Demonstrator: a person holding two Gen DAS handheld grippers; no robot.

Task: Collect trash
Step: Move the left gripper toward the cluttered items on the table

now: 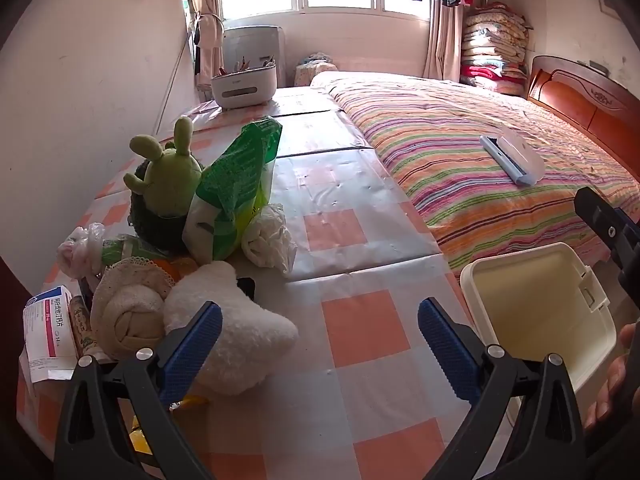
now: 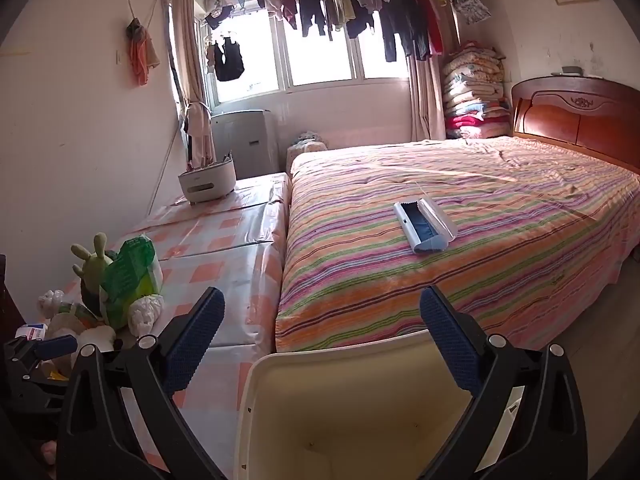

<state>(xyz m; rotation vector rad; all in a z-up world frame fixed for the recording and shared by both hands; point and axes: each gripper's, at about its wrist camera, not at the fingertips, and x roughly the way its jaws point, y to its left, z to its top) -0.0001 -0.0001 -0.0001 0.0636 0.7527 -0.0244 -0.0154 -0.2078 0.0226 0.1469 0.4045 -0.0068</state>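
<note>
A cream trash bin (image 1: 536,312) stands open beside the checkered table; it also fills the bottom of the right wrist view (image 2: 352,408). A crumpled white tissue (image 1: 270,240) lies on the table next to a green plastic bag (image 1: 234,188); both show small in the right wrist view, the tissue (image 2: 146,314) and the bag (image 2: 130,280). My left gripper (image 1: 320,344) is open and empty above the table, right of a white fluffy toy (image 1: 228,332). My right gripper (image 2: 320,336) is open and empty above the bin's rim.
The table's left end holds a green plush (image 1: 168,176), a rolled cloth (image 1: 128,312), a medicine box (image 1: 46,332) and a wadded plastic bag (image 1: 78,250). A white appliance (image 1: 244,84) stands at the table's far end. A striped bed (image 2: 460,240) with a lint brush (image 2: 426,226) lies right.
</note>
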